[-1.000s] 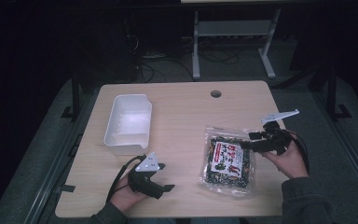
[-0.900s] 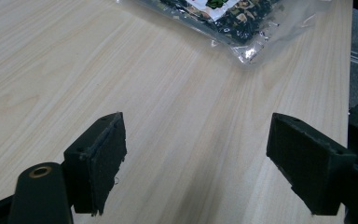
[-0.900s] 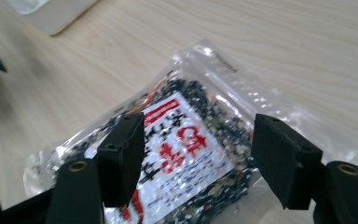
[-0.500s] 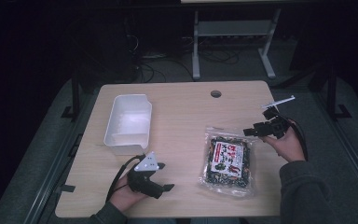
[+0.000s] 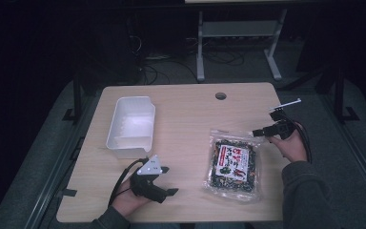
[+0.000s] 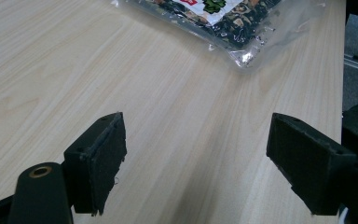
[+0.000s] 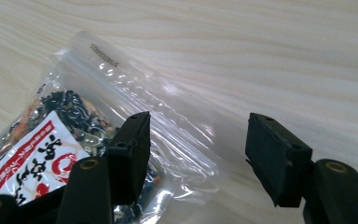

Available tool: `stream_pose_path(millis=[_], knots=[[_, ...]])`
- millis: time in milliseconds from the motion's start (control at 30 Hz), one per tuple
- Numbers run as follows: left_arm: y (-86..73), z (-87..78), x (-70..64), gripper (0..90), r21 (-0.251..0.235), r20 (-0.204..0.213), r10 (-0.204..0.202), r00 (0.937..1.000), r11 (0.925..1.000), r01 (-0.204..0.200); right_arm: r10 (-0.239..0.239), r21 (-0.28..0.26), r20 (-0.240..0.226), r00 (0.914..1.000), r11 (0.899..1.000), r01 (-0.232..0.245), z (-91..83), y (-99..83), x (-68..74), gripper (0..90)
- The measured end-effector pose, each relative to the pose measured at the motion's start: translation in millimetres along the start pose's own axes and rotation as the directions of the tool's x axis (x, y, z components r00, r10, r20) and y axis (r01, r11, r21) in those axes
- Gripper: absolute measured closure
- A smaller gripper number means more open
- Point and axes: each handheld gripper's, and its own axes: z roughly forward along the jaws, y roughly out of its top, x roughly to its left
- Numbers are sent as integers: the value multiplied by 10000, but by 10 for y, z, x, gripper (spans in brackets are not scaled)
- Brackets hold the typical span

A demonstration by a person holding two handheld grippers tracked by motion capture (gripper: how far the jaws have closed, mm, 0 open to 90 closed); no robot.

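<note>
Overhead, the snack bag [image 5: 232, 164] lies flat on the table [image 5: 186, 112] between my left gripper [image 5: 167, 183] and right gripper [image 5: 263, 132]. Along my left gripper, jaws gape over bare wood. Along my right, jaws spread wide, holding nothing, above the bag's clear top edge.

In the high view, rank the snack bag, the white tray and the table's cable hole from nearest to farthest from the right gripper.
1. Snack bag, just left of the right gripper.
2. Cable hole, toward the table's far edge.
3. White tray, across on the left side.
</note>
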Motion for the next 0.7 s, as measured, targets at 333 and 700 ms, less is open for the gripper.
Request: stream_pose_path(millis=[333,700], knots=[[3,32,-14,192,124,80,87,9999,9999,-88,947,142,-497,9943,9955,-941,124,-109,-191,459],[8,63,-28,192,246,120,148,9998,9996,-151,1144,57,-1039,9880,9934,-1145,179,-166,-255,758]])
